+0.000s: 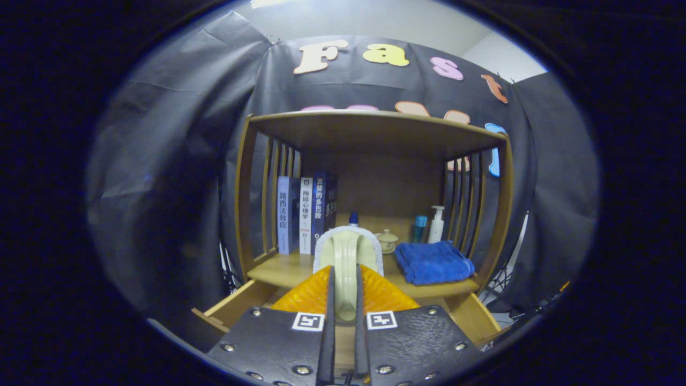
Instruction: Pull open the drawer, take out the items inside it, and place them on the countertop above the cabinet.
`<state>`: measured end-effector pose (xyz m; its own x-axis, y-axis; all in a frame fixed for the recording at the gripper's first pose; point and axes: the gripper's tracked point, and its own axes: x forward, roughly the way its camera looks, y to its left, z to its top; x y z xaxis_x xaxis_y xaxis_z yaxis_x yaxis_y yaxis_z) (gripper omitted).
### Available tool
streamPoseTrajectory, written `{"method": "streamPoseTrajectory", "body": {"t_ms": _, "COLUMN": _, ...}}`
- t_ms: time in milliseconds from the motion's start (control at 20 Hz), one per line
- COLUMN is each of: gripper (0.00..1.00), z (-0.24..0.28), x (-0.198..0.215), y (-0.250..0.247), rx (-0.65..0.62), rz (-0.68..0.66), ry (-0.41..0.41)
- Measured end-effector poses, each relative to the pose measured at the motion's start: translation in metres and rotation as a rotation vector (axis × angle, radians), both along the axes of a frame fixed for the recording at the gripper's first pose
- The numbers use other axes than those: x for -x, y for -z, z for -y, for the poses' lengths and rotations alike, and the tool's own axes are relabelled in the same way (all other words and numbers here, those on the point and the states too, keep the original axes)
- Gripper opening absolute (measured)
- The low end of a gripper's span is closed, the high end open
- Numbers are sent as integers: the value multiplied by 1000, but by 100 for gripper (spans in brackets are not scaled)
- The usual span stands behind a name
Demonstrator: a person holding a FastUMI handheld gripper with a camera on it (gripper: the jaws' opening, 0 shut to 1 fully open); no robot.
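A pale green brush handle (347,262) is clamped between the 2 fingers (328,300) above the open drawer (236,305). Beyond, on the wooden worktop (278,271), 3 books (306,214) are seen left and a blue towel (435,261) right, backed by black cloth.

Three books (305,214) upright at the shelf's left side, spines out. Folded blue towel (435,261) lying at the right. Behind the towel: white pump bottle (437,223) just beside a teal bottle (419,228). Small lidded cream jar (387,240) near the middle.
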<state>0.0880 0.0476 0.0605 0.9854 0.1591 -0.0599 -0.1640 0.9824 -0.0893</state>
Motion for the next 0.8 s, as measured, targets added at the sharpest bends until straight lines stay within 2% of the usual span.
{"method": "streamPoseTrajectory", "body": {"t_ms": 200, "gripper": 15, "z": -2, "x": -32, "y": -20, "rx": -23, "rz": -20, "ry": 9}}
{"method": "streamPoseTrajectory", "body": {"t_ms": 400, "gripper": 15, "z": 7, "x": -72, "y": -3, "rx": -27, "rz": -107, "ry": 22}}
{"method": "streamPoseTrajectory", "body": {"t_ms": 550, "gripper": 15, "z": 24, "x": -103, "y": 25, "rx": -13, "rz": -190, "ry": 72}}
{"method": "streamPoseTrajectory", "body": {"t_ms": 800, "gripper": 15, "z": 45, "x": -140, "y": 100, "rx": 17, "rz": -397, "ry": 131}}
